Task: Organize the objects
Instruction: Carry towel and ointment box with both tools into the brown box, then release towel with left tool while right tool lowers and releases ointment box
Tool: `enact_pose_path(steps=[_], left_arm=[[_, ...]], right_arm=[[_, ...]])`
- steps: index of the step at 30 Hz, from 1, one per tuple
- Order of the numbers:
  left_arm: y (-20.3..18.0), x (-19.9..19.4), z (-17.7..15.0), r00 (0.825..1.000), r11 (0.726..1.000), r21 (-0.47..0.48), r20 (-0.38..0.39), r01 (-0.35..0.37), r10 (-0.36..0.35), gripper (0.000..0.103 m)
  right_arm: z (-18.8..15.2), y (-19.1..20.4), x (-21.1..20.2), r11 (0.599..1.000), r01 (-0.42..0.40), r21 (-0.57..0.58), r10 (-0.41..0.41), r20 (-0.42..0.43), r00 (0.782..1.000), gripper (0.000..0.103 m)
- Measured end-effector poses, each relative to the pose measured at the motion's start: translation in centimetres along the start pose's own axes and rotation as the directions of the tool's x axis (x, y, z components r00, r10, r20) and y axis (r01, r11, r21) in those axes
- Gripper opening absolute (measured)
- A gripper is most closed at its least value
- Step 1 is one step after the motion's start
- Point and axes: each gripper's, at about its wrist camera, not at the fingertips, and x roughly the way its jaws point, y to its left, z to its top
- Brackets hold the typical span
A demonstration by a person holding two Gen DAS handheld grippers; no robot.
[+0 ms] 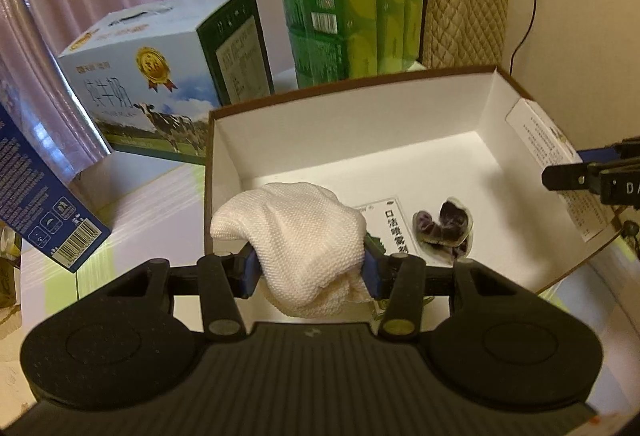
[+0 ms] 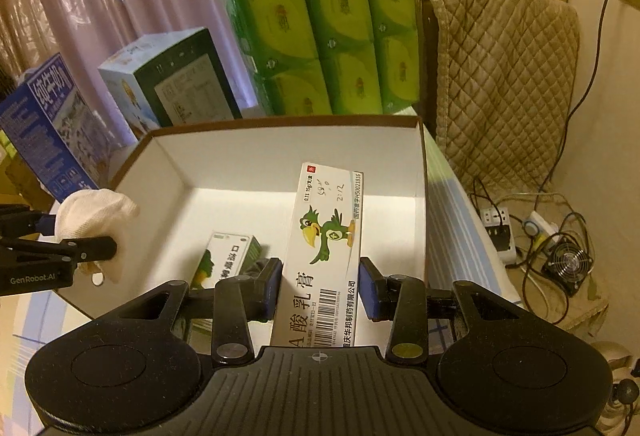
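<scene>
While the left tool [image 1: 310,272] pinches a waffle-knit white cloth [image 1: 296,236], the right tool [image 2: 320,286] clasps a flat ointment carton [image 2: 324,248].

The bunched white knitted cloth [image 1: 296,236] hides part of the small green-and-white carton [image 1: 384,232]; the dark blue milk carton [image 1: 36,196] is cropped at the left edge.

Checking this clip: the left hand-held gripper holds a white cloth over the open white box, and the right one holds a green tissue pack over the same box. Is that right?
Not quite. The right hand-held gripper has a long white medicine carton with a green parrot between its fingers, not a tissue pack; the right wrist view shows this. The green tissue packs stand behind the box. The left hand-held gripper does hold the white cloth over the box.
</scene>
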Motion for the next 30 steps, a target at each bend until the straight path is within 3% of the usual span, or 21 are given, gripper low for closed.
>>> enact_pose_path(steps=[13,19,21,30], left_arm=[[-0.9,2.8,-0.3,0.998,0.999,0.041,-0.062,0.03,-0.028,0.046],[-1.2,3.1,-0.4,0.997,0.998,0.061,-0.068,0.031,-0.026,0.057],[-1.2,3.0,-0.4,0.998,0.997,0.069,-0.058,0.024,-0.02,0.068],[-0.9,2.6,-0.1,0.999,0.997,0.069,-0.043,0.02,-0.017,0.074]], right_arm=[[-0.2,-0.6,1.5,1.0,0.013,0.005,-0.013,-0.031,0.999,0.037],[-0.2,-0.7,1.5,1.0,0.013,0.008,-0.013,-0.03,0.999,0.037],[-0.2,-0.8,1.4,1.0,0.013,0.01,-0.013,-0.03,0.999,0.037],[-0.2,-0.7,1.5,1.0,0.01,0.009,-0.01,-0.04,0.999,0.037]])
